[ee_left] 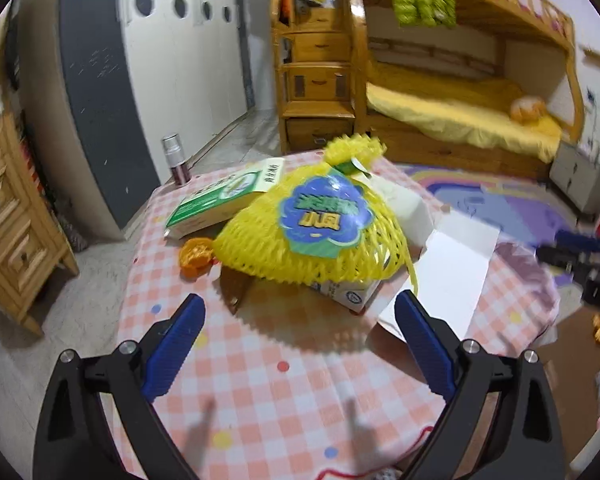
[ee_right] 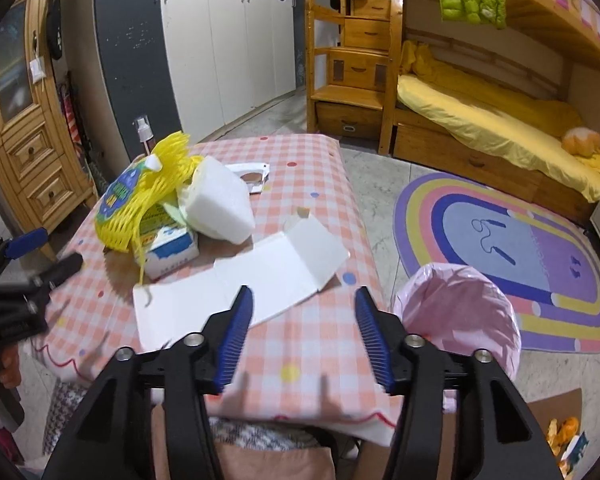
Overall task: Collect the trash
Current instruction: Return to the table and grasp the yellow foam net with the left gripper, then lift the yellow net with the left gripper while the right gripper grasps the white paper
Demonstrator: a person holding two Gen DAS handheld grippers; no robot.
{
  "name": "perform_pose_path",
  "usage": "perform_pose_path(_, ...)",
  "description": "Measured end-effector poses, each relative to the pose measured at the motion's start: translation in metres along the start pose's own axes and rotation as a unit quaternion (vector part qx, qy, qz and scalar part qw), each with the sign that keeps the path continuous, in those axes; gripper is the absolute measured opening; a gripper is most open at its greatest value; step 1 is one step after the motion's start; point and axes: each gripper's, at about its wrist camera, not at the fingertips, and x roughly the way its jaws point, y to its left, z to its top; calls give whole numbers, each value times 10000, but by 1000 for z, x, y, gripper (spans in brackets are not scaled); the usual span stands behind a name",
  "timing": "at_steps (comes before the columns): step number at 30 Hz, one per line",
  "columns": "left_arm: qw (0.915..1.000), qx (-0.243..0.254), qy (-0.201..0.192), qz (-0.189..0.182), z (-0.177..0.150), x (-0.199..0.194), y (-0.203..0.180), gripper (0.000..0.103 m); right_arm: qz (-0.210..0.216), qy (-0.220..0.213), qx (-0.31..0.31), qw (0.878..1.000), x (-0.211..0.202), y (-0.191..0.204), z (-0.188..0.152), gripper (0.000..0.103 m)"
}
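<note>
1. Your left gripper (ee_left: 300, 332) hangs low in the left wrist frame with its jaws spread wide and nothing between them. Your right gripper (ee_right: 304, 328) is likewise released and empty, low centre in its own view.
2. The trash sits heaped on the checked table (ee_left: 300, 380). The yellow foam net (ee_left: 312, 232) is at centre frame, draped over a small carton (ee_left: 352, 296), with a green box (ee_left: 216, 200) to its upper left and an orange scrap (ee_left: 196, 256) touching its left edge.
3. In the right wrist view, a white foam block (ee_right: 220, 200) leans on the heap, and unfolded white card (ee_right: 236, 280) lies just ahead of your right fingers.
4. The net looks light, soft and springy; it will likely squash. Pinch its bunched top knot (ee_left: 354, 150).
5. The card seems thin and flat, so take a raised edge.
6. The pink-lined bin (ee_right: 460, 312) stands just beside the table, lower right.
</note>
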Motion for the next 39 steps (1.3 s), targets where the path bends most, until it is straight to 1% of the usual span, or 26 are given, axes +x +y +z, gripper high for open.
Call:
perform_pose_path(1,9998,161,105,98,-1,8,-4,93,-2,6,12,10000,3,0,1,66)
perform_pose_path(2,9995,222,140,155,-1,14,-5,93,0,20,29,10000,6,0,1,68)
perform_pose_path(3,9994,245,186,181,-3,20,-5,93,12,41,42,10000,9,0,2,68)
perform_pose_path(5,9994,138,276,142,-6,31,1,93,26,122,54,9999,15,-1,1,69)
perform_pose_path(8,9996,56,266,115,-5,40,7,93,21,216,69,9997,23,-2,1,70)
perform_pose_path(11,9999,95,64,46,1,44,11,93,-12,267,48,9996,29,-2,2,71)
perform_pose_path(15,9991,294,-293,-94,11,43,9,93,-11,293,6,9996,32,2,3,72)
perform_pose_path(20,9967,540,-537,-286,19,47,6,91,-36,305,-37,9995,31,6,3,72)
perform_pose_path(21,9962,568,-573,-335,21,46,5,86,-49,309,-48,9995,31,7,3,72)
perform_pose_path(22,9958,587,-584,-382,22,46,5,79,-62,313,-61,9995,30,8,3,72)
perform_pose_path(23,9956,601,-585,-408,24,46,4,75,-70,315,-72,9995,30,8,3,72)
perform_pose_path(25,9958,598,-583,-377,27,45,3,58,-80,304,-82,9995,27,8,4,72)
perform_pose_path(26,9958,575,-593,-388,28,43,4,54,-82,295,-81,9995,26,8,4,72)
perform_pose_path(28,9961,514,-612,-384,33,41,7,39,-89,258,-77,9996,23,9,5,72)
perform_pose_path(29,9962,487,-625,-366,36,40,9,36,-93,244,-79,9996,21,9,5,72)
perform_pose_path(31,9966,404,-651,-297,46,37,14,17,-107,196,-80,9997,18,8,6,72)
perform_pose_path(33,9969,250,-711,-244,58,32,21,14,-111,153,-72,9998,14,8,6,72)
perform_pose_path(37,9962,-110,-807,-296,74,18,34,13,-110,57,-18,9999,7,2,6,73)
perform_pose_path(39,9954,-275,-857,-335,79,8,38,13,-105,37,19,9999,4,-1,5,76)
